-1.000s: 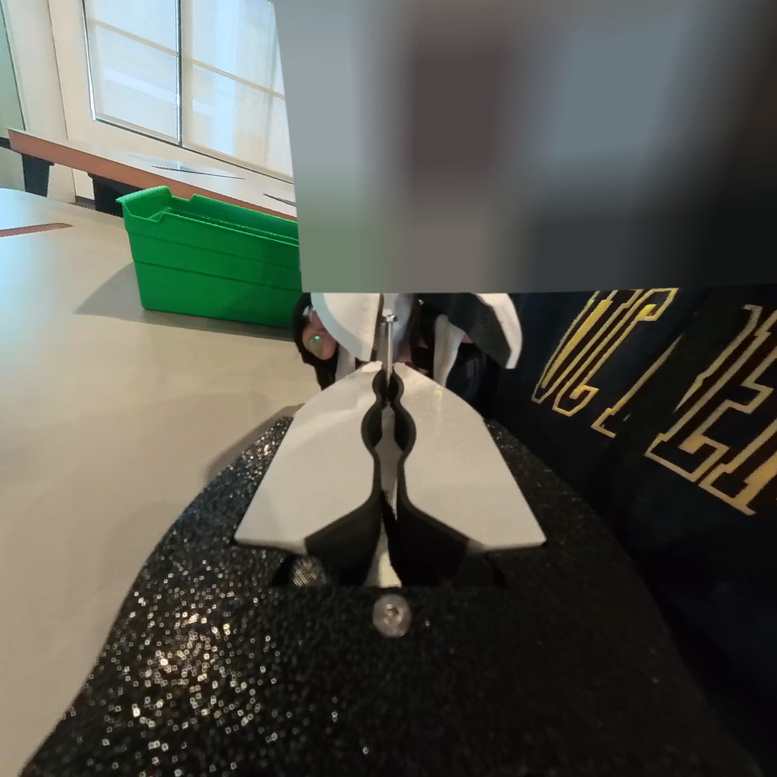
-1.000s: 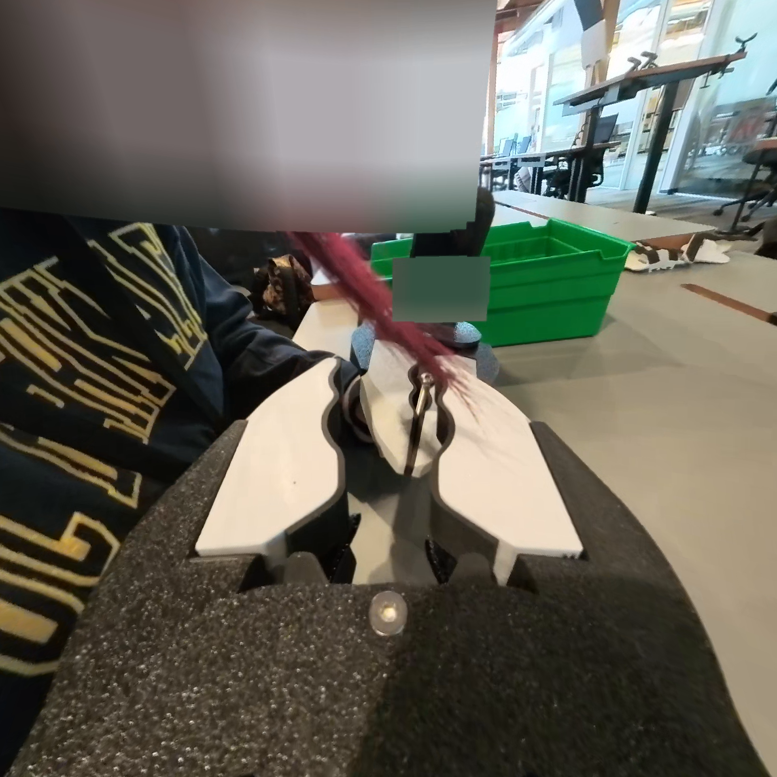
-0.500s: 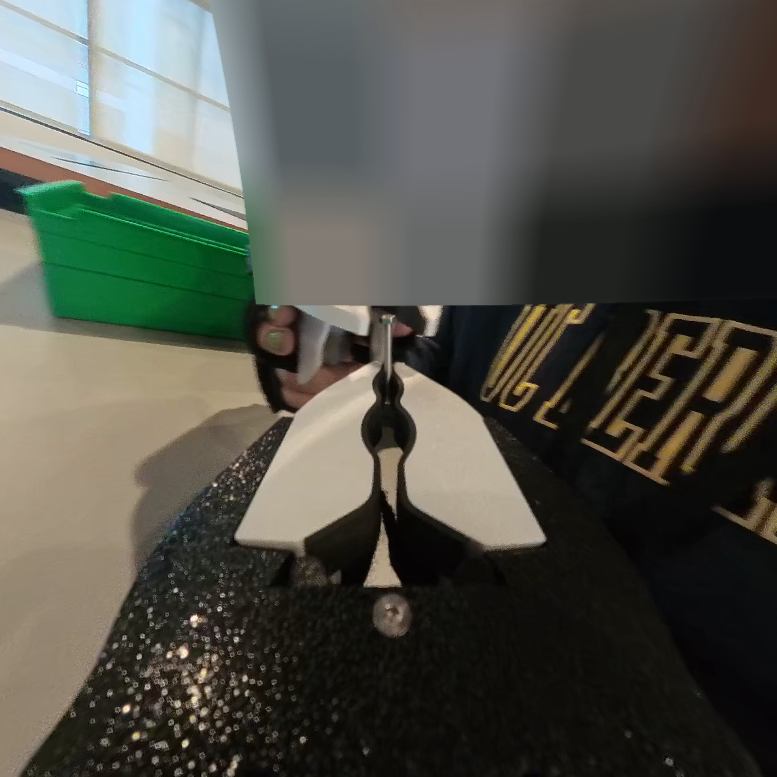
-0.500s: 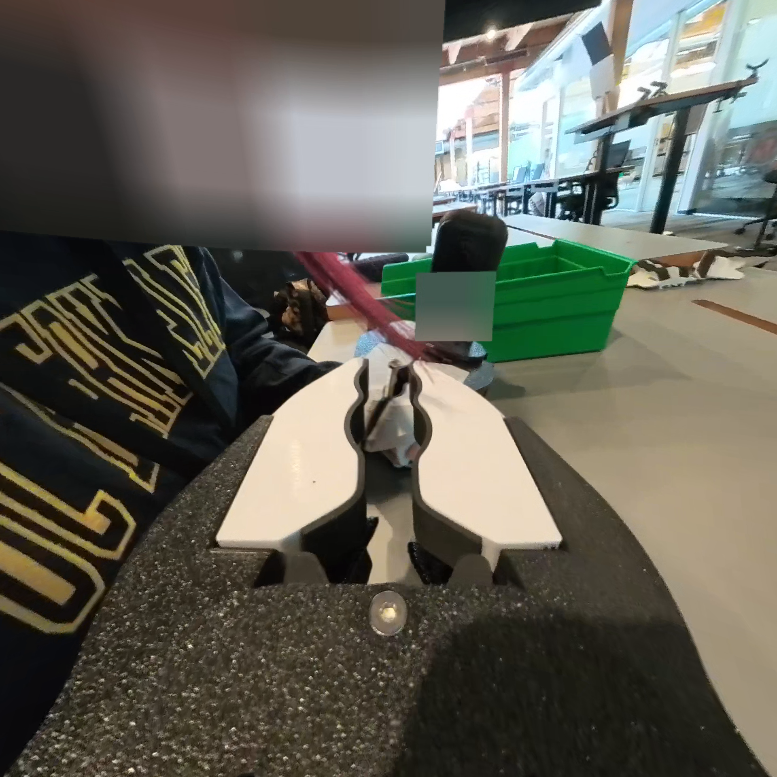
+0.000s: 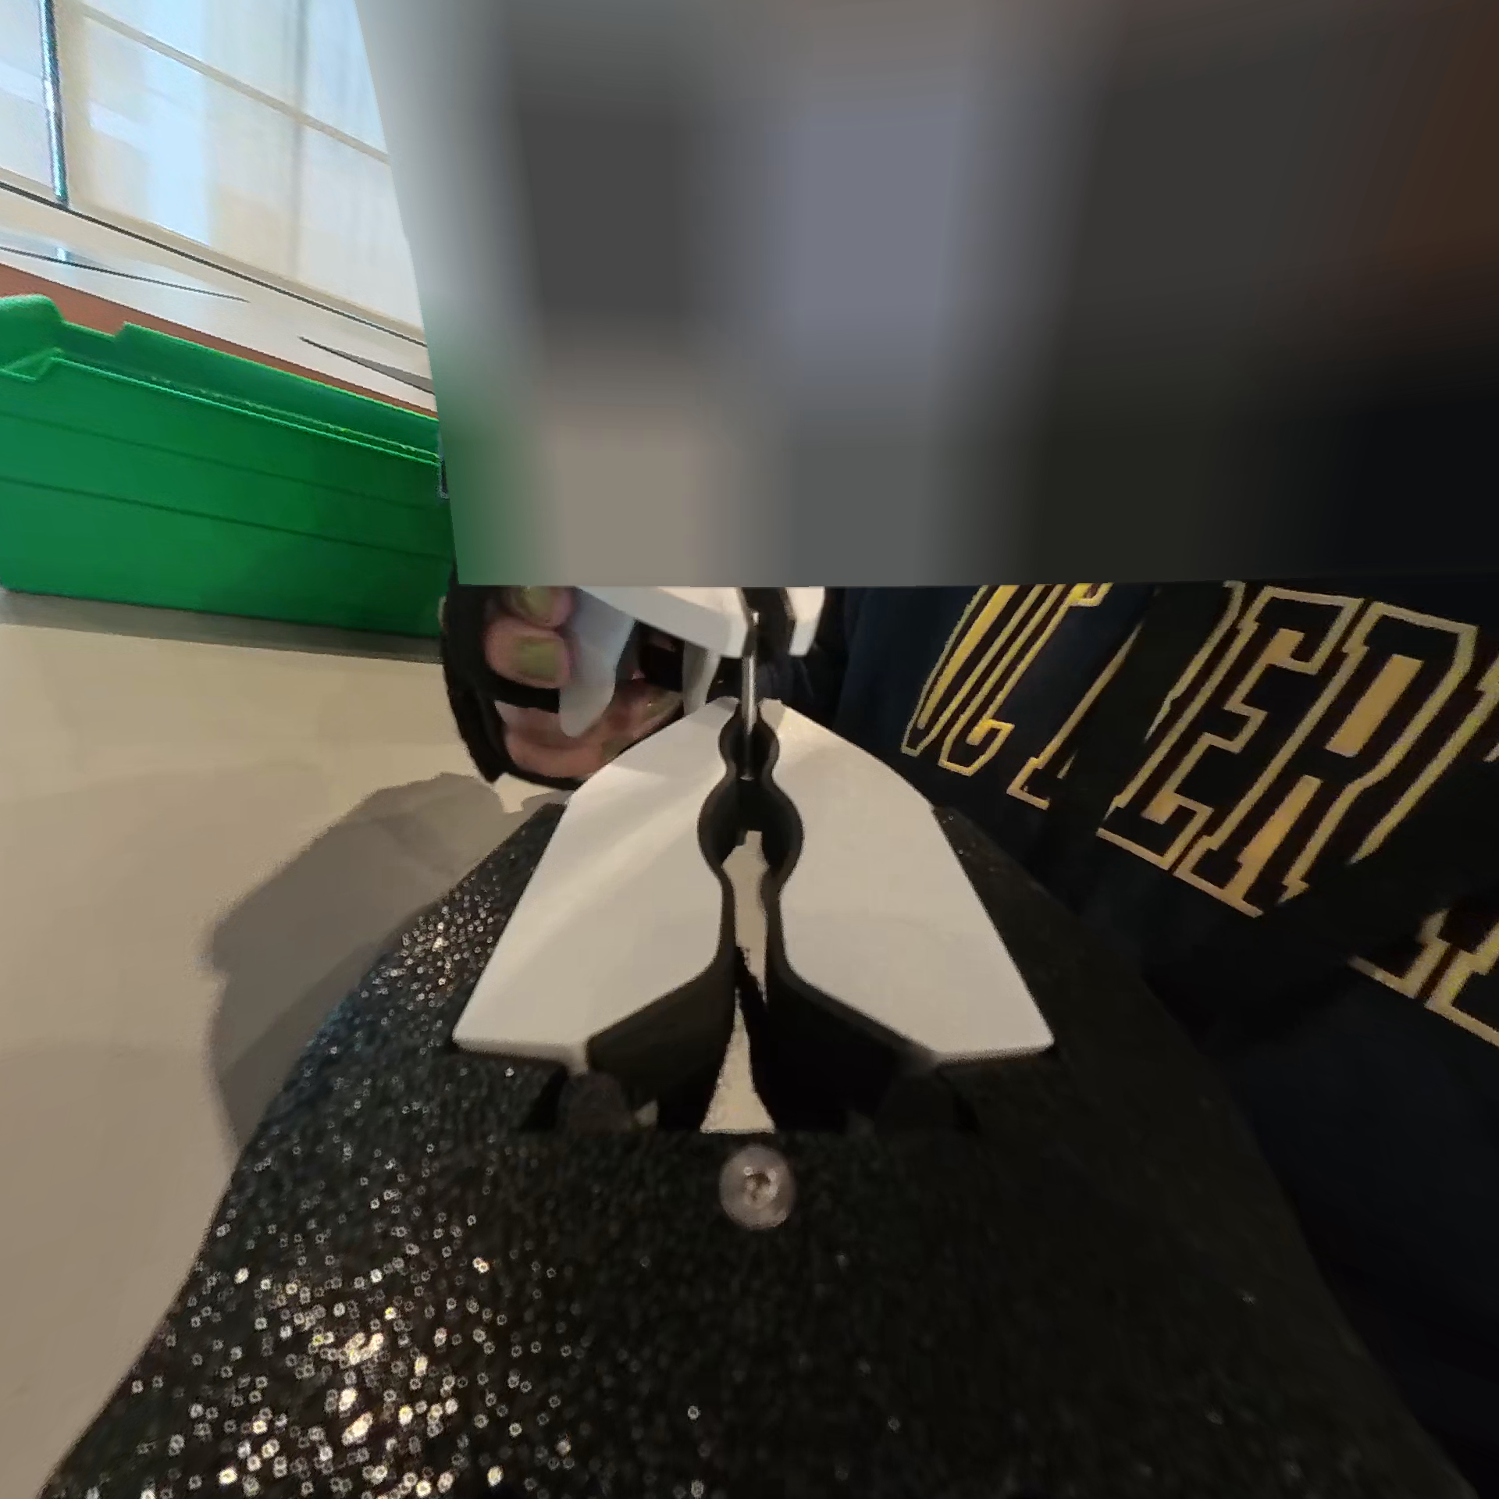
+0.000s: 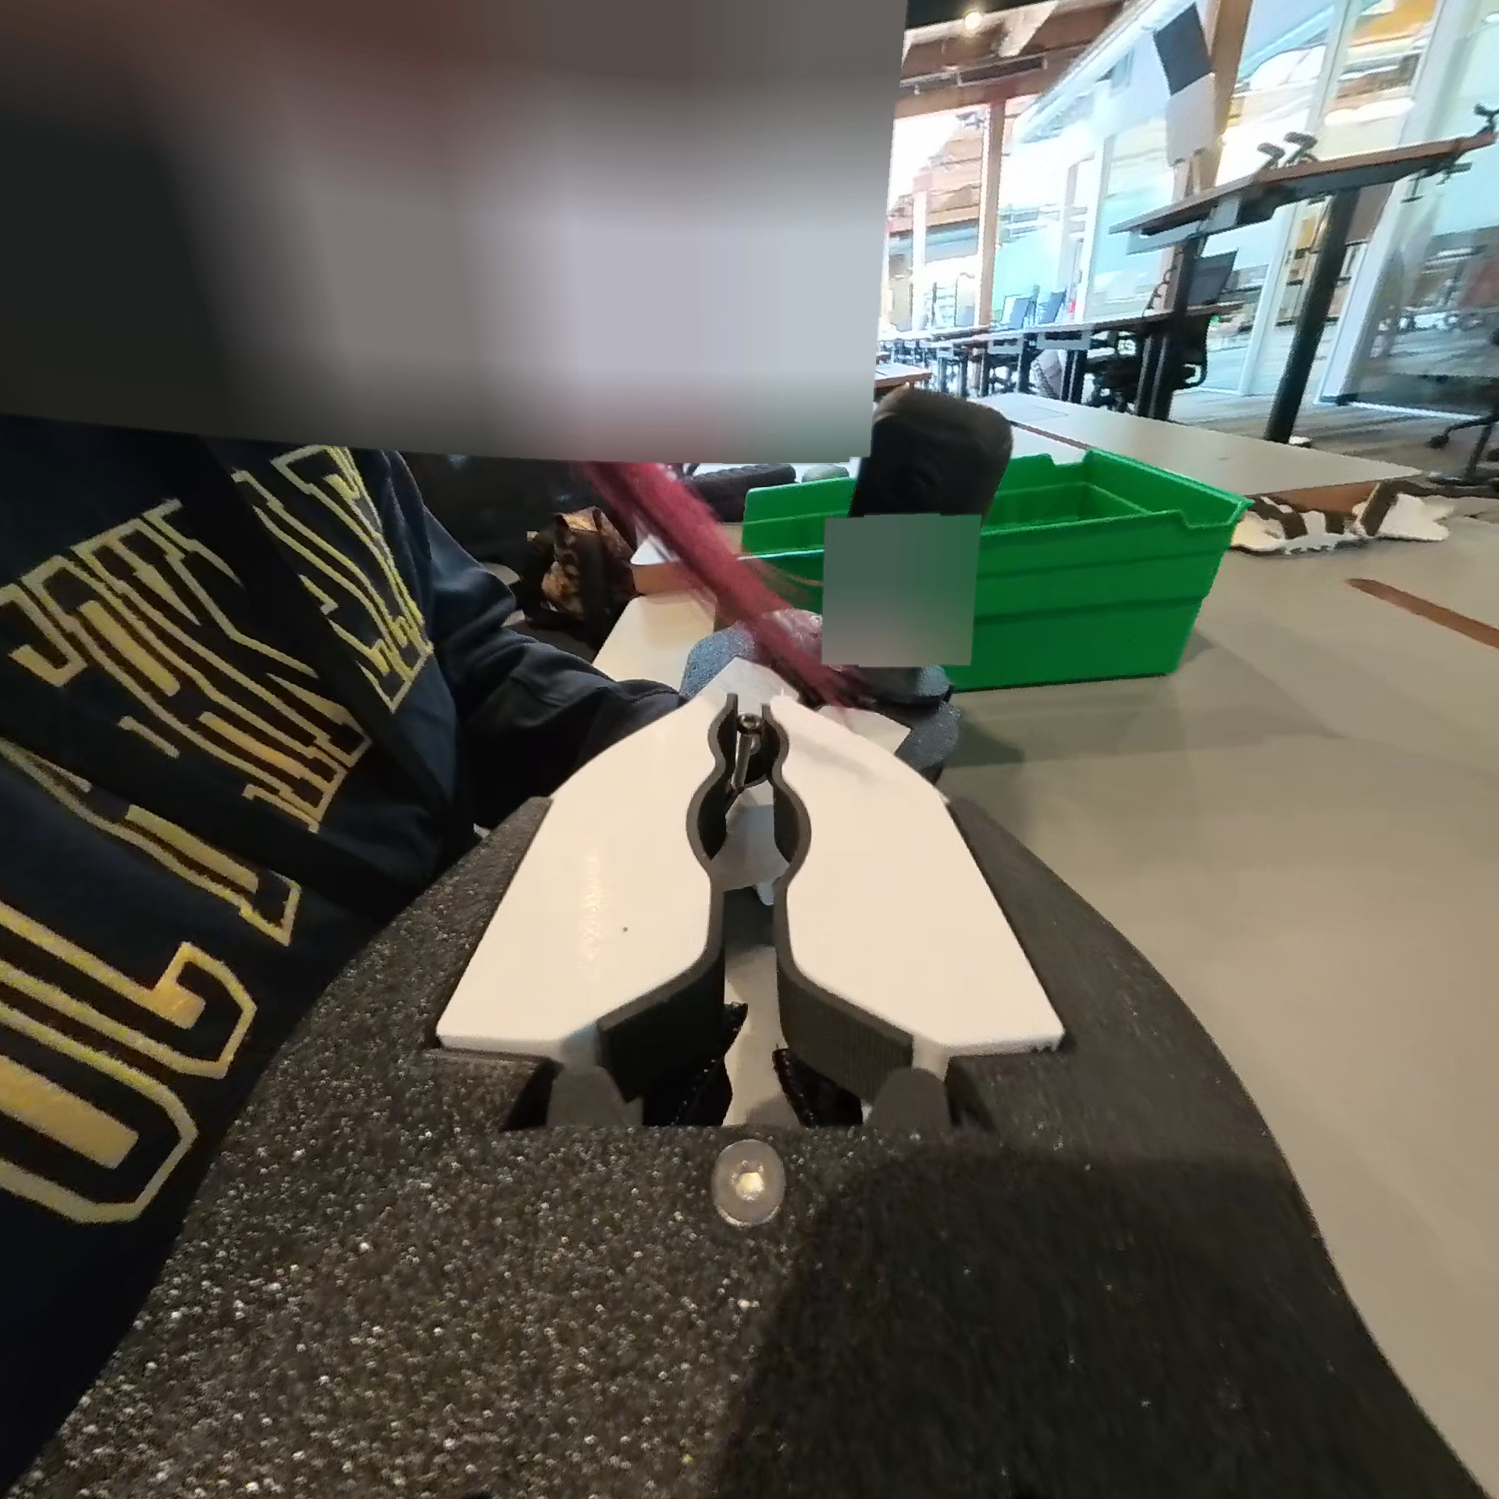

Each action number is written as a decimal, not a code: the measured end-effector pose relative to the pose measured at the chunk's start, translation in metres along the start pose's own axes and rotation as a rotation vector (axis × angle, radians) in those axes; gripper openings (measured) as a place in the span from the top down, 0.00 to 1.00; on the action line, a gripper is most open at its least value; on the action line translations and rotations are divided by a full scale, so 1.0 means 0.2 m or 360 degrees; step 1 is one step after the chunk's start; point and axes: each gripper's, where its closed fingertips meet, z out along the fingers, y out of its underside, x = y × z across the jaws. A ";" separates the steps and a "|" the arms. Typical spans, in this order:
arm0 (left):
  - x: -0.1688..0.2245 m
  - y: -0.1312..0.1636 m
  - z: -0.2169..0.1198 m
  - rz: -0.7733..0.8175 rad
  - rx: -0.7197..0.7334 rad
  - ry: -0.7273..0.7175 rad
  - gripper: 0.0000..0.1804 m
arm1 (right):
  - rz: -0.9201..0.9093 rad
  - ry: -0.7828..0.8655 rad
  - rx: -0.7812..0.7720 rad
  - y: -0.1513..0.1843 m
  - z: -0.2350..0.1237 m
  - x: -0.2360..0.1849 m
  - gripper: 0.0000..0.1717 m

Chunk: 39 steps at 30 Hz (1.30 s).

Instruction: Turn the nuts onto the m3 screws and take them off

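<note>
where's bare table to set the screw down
Free: the grey table right of the grippers, in front of the green bin; in the left wrist view, the table below the bin. Crowded: where both grippers meet on the screw, close to the person's sweatshirt.

Daylight floods in from the windows (image 5: 162, 138) behind the green bin (image 5: 203, 503) and from the glass walls (image 6: 1217, 203) far off; both are washed out to near white. The table (image 5: 122, 811) is evenly lit, with a soft grey shadow beside the left gripper's foam body, which sparkles with specular dots. The hand (image 5: 535, 689) and the sweater (image 5: 1217, 770) are smeared by motion blur. Wide-angle bending curves the edges, and large blurred patches cover the upper part of each view
</note>
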 end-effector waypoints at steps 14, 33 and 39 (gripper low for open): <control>0.20 0.07 0.03 -0.0094 -0.0152 0.0484 1.00 | -0.0012 -0.0760 0.0077 0.03 0.00 -0.19 0.97; -0.13 -0.01 -0.03 0.0091 -0.0001 -0.0390 1.00 | -0.0172 0.0182 0.0003 0.03 -0.02 0.13 0.97; -0.13 -0.02 -0.05 0.0131 0.0004 -0.0403 1.00 | -0.0177 0.0135 0.0055 0.02 -0.03 0.11 0.97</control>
